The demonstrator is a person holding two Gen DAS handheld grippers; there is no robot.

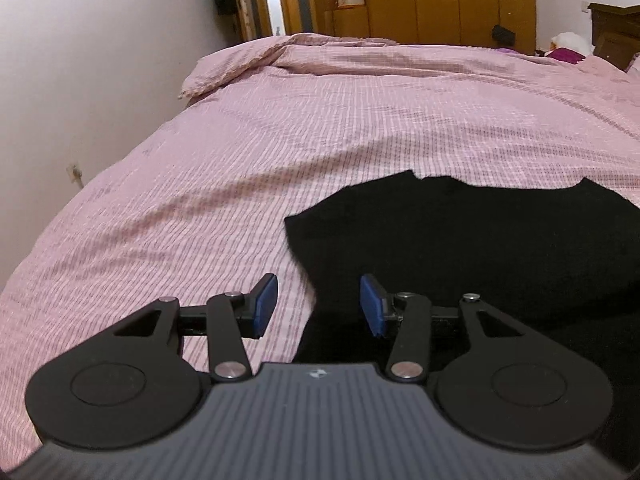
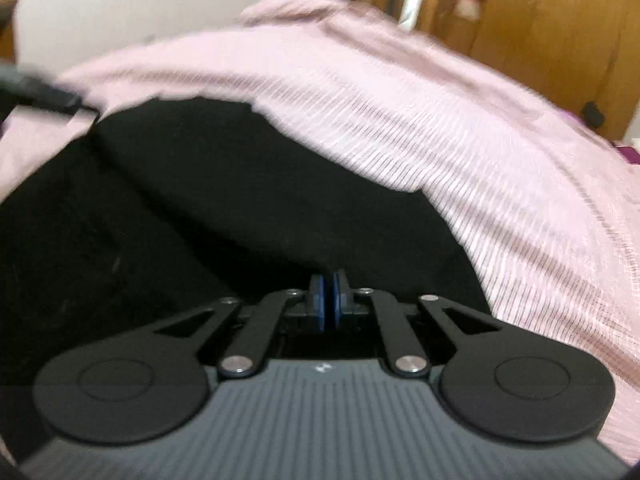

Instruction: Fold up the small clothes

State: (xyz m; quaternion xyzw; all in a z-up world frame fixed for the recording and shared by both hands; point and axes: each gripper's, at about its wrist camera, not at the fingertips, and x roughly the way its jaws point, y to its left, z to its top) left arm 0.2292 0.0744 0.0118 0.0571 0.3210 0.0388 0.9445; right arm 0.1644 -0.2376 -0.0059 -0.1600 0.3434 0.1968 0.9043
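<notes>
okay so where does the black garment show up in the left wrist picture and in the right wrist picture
Left wrist view: the black garment lies right of centre, spreading to the right edge.
Right wrist view: it fills the left and centre, ahead of the claw.
Shared landmark: the pink checked bedcover under it, with the wooden wardrobe behind.

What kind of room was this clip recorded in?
Most likely a home bedroom. A bed with a pink checked cover fills both views, a tall wooden wardrobe stands against the far wall, and a wooden door is beside it. A black garment lies on the bed.
</notes>
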